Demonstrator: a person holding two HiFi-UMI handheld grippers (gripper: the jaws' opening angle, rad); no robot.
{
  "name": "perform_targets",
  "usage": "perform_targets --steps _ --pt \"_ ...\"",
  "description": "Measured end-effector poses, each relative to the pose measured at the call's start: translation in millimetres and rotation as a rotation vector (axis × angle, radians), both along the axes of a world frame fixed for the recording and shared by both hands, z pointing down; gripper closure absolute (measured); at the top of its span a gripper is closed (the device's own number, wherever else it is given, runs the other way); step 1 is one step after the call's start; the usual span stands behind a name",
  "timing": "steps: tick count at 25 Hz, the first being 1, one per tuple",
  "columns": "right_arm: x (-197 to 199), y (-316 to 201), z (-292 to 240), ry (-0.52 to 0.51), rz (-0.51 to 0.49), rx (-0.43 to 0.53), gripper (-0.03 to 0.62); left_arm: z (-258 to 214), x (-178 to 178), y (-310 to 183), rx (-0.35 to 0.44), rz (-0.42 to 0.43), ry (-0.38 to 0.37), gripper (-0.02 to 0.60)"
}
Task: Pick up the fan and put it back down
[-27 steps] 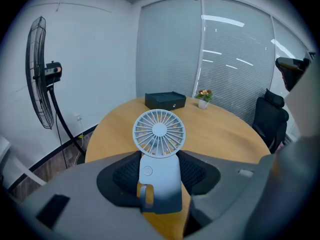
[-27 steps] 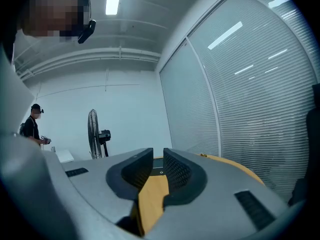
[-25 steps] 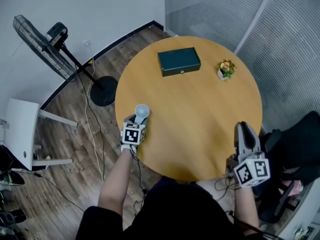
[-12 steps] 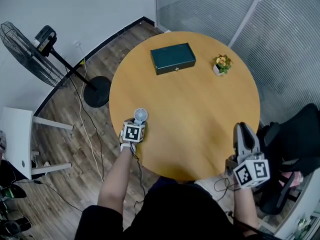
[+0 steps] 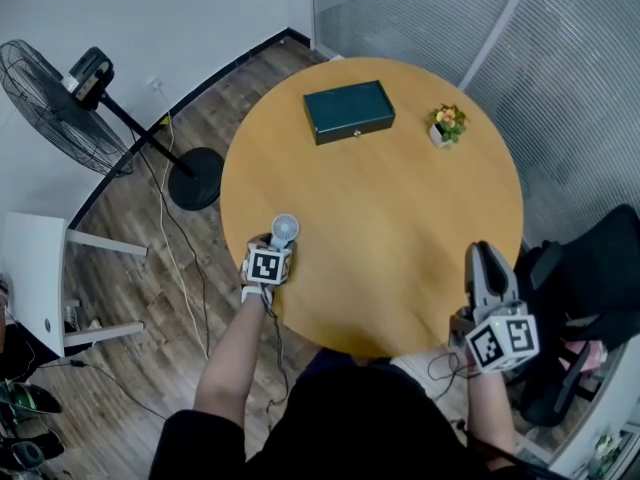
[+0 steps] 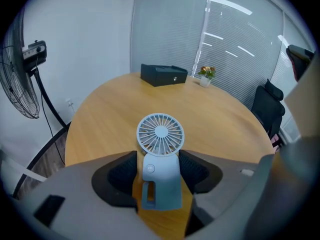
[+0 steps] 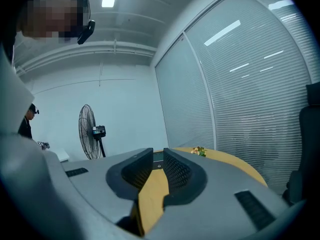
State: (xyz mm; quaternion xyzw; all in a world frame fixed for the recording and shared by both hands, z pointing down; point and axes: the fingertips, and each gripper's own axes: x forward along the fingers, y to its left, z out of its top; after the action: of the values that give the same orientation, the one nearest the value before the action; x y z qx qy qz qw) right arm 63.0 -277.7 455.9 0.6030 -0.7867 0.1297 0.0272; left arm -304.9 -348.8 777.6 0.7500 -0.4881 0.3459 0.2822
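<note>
A small pale-blue hand fan (image 6: 161, 134) stands upright on the round wooden table (image 5: 400, 218), near its left edge. In the head view the fan (image 5: 284, 230) sits just ahead of my left gripper (image 5: 276, 246). My left gripper (image 6: 158, 166) straddles the fan's base. Its jaws are opening, and a sliver of tabletop shows between the left pad and the base. My right gripper (image 5: 483, 255) hovers over the table's right front edge. In its own view the right gripper (image 7: 159, 166) shows a narrow gap between its pads, with nothing in it.
A dark green box (image 5: 348, 111) and a small potted flower (image 5: 447, 124) sit at the far side of the table. A tall black floor fan (image 5: 60, 93) stands on the wood floor to the left, with a white stool (image 5: 40, 278) below it. A black chair (image 5: 590, 288) is at the right.
The left gripper and the small fan have sunk a little toward the tabletop. The right gripper has stayed where it was.
</note>
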Motion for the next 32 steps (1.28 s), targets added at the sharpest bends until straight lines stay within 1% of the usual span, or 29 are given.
perform_targets --steps 3,5,7,10,12,16,20,24,26,29,32 --pt "-2 1 -1 0.004 -0.003 0.003 0.528 -13 -4 7 0.027 -0.016 0.003 0.328" --pt "-1 1 1 0.009 -0.003 0.0 0.528 -19 -8 17 0.026 -0.024 0.003 0.328" --pt "0 1 3 0.012 -0.001 0.0 0.528 -37 -9 22 0.063 -0.029 0.017 0.328" --pt "3 1 3 0.011 0.002 0.011 0.528 -85 -7 19 0.186 -0.043 0.049 0.33" --pt "7 -1 0 0.009 0.002 0.023 0.529 -123 -2 16 0.28 -0.063 0.089 0.333" --pt "15 -5 -11 0.002 -0.009 0.056 0.531 -197 22 19 0.431 -0.07 0.166 0.353" --pt "25 -6 -19 0.003 -0.044 0.075 0.534 -263 51 28 0.551 -0.054 0.207 0.39" --pt "34 -7 -38 0.008 -0.063 0.108 0.542 -320 73 39 0.66 -0.043 0.213 0.482" --pt "38 -6 -50 0.032 -0.074 0.126 0.547 -348 83 47 0.711 -0.041 0.221 0.531" --pt "42 -6 -70 0.064 -0.092 0.172 0.574 -384 103 58 0.78 -0.034 0.258 0.563" --pt "46 -6 -90 0.06 -0.103 0.217 0.589 -411 120 67 0.827 -0.023 0.271 0.568"
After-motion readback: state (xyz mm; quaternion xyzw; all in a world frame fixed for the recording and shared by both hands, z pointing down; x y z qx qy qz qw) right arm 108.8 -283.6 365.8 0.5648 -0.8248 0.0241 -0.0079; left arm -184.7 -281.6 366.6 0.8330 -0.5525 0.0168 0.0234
